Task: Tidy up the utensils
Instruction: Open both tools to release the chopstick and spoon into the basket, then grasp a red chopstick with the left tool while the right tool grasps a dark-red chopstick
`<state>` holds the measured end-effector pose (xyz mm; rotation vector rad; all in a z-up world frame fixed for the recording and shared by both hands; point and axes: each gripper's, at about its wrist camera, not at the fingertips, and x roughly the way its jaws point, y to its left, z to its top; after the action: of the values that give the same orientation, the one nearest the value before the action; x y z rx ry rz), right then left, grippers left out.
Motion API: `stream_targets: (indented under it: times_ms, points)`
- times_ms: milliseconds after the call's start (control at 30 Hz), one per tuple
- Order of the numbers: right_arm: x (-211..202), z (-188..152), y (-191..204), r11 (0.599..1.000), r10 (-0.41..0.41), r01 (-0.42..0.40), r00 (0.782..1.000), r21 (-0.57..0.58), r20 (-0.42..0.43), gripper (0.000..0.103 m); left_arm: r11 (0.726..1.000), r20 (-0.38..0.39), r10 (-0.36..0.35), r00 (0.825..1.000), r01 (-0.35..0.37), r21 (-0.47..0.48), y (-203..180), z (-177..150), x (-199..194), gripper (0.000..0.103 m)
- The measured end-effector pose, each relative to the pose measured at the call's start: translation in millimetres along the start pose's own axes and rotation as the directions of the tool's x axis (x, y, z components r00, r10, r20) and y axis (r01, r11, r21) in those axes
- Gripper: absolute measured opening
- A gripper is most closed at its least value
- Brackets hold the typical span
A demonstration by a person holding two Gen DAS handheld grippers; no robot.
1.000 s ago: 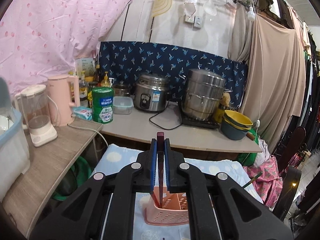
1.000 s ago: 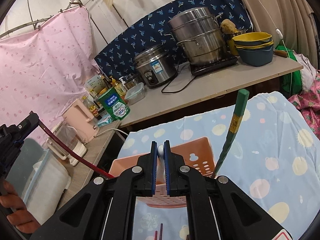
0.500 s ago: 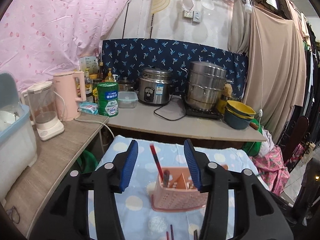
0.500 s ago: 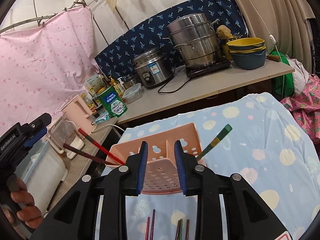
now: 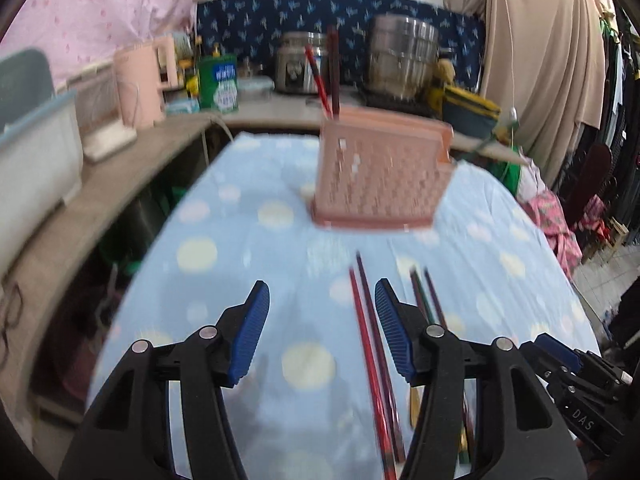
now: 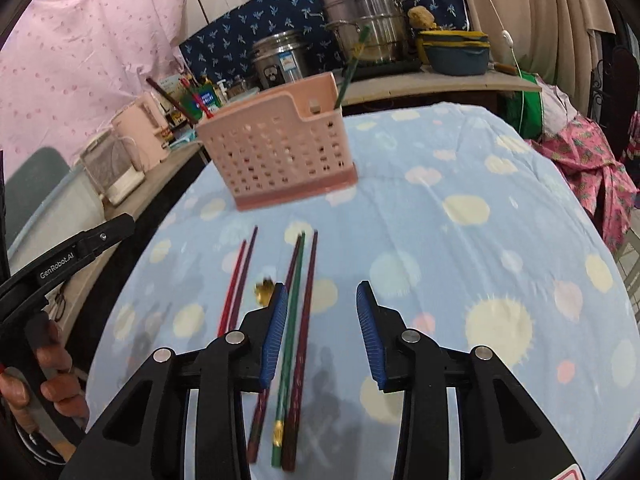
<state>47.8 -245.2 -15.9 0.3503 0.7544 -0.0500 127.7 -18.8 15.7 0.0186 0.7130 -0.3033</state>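
Note:
A pink perforated utensil basket (image 5: 380, 176) (image 6: 280, 152) stands on the blue dotted cloth. Red and dark chopsticks (image 5: 326, 76) stick up from its left end, and a green chopstick (image 6: 352, 68) leans out of its right end. Several loose chopsticks lie on the cloth in front of it: a red and dark pair (image 5: 372, 356) (image 6: 236, 284) and a green and dark group (image 6: 296, 320) (image 5: 424, 296). My left gripper (image 5: 322, 320) is open and empty, low over the red pair. My right gripper (image 6: 322, 320) is open and empty, low over the green group.
The table with the cloth (image 6: 460, 240) drops off at left and right. A wooden shelf (image 5: 72, 216) at left holds a blender, a pink kettle and a white bin. The back counter (image 6: 420, 80) carries pots, a rice cooker and bowls.
Both grippers opened and released chopsticks into the basket, then dropped back and down toward the loose chopsticks on the cloth. The basket is now farther ahead in both views.

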Motion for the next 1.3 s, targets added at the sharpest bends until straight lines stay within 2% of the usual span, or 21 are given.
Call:
stream_targets:
  times_ms: [200,333,467,867,1300]
  points:
    - [0.2,-50.1,6.3,1.000,-0.002,0.002,0.997,-0.007,-0.082,0.035,1.000,-0.095,0.001,0.995,-0.001,-0.006,-3.9,-56.0,-0.5,0.052]
    - [-1.3,-66.5,13.1,0.999,-0.019,0.016,0.996,-0.041,-0.088,0.035,1.000,-0.116,-0.009,0.993,0.008,-0.009,-5.5,-75.6,-5.0,0.052]
    - [-2.9,-74.6,10.5,1.000,-0.023,0.021,0.996,-0.021,-0.092,0.035,1.000,-0.120,-0.028,0.992,0.027,-0.005,-8.6,-91.4,-10.7,0.052]
    - [0.3,-81.8,18.9,0.999,-0.021,0.017,0.995,-0.041,-0.102,0.034,0.998,-0.147,-0.056,0.988,0.060,0.023,-24.6,-108.7,-10.4,0.052]
    - [3.7,-82.9,17.7,0.998,-0.041,0.036,0.995,-0.053,-0.094,0.033,0.999,-0.167,-0.019,0.986,0.024,0.030,-22.8,-117.1,-0.9,0.052]
